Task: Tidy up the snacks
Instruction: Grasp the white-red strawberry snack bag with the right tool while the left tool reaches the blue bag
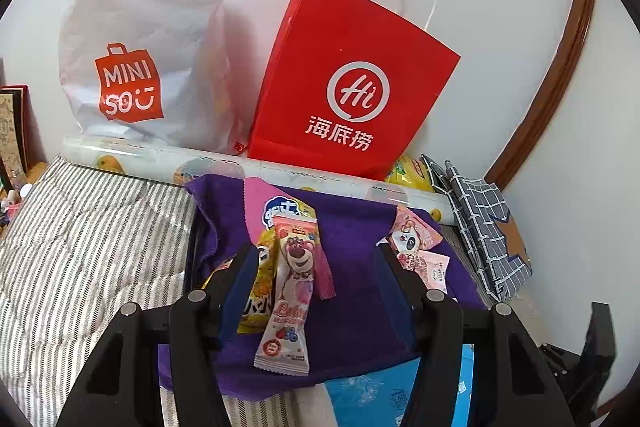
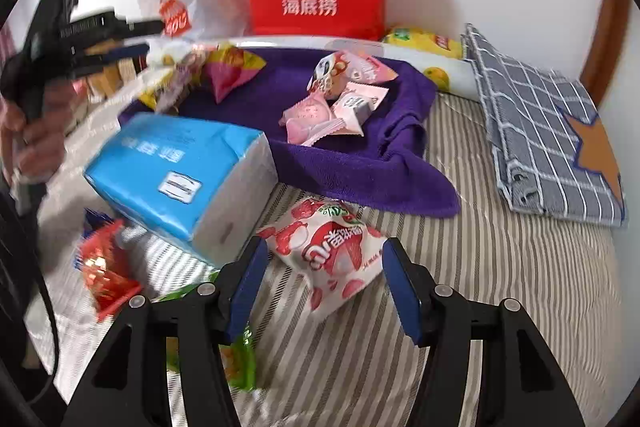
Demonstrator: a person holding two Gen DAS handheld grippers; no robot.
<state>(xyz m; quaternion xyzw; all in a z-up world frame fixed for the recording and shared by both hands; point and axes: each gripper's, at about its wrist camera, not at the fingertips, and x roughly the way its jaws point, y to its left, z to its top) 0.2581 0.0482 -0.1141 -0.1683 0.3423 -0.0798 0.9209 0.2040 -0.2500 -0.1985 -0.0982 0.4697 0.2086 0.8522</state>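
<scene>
Bright, even light; soft shadows fall on the wall left of the red paper bag. Fisheye edges bend; the right wrist view blurs left of it.

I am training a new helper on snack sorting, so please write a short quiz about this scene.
1. True or false: the red paper bag lies flat on its side.
2. What lies between the open fingers of the right gripper? A: a blue tissue pack. B: a strawberry snack packet. C: a plaid cloth.
3. Fill in: the pink bear snack packet lies on a ____ towel.

Key: 1 false, it stands upright; 2 B; 3 purple.
</scene>
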